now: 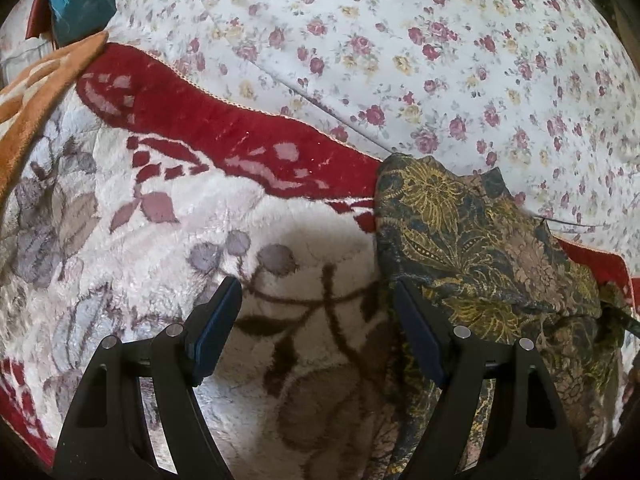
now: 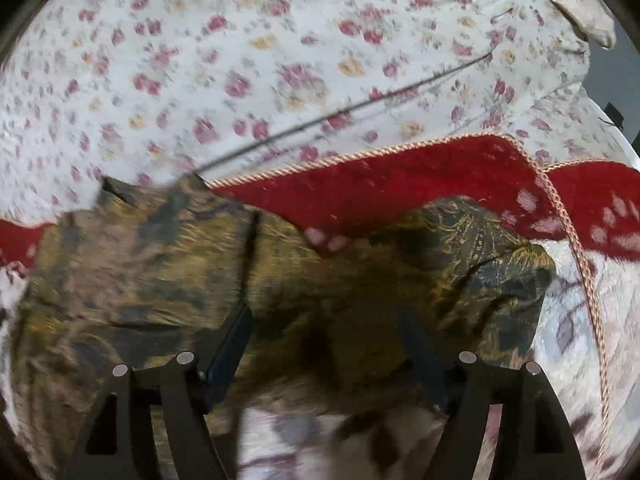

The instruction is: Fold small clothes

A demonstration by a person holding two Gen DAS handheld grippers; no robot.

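Observation:
A small dark garment with a gold and brown leaf print (image 1: 480,248) lies spread on a red and white plush blanket (image 1: 200,208). In the left wrist view it lies to the right, and my left gripper (image 1: 316,292) is open and empty over the blanket, its right finger at the garment's left edge. In the right wrist view the garment (image 2: 140,272) fills the lower middle, blurred. My right gripper (image 2: 324,320) is open just above the garment, holding nothing.
The blanket (image 2: 440,184) has a red border with braided cord edging. Beyond it lies a white sheet with pink roses (image 1: 400,40) (image 2: 240,60). An orange blanket (image 1: 36,92) and a teal cloth (image 1: 80,0) lie at far left.

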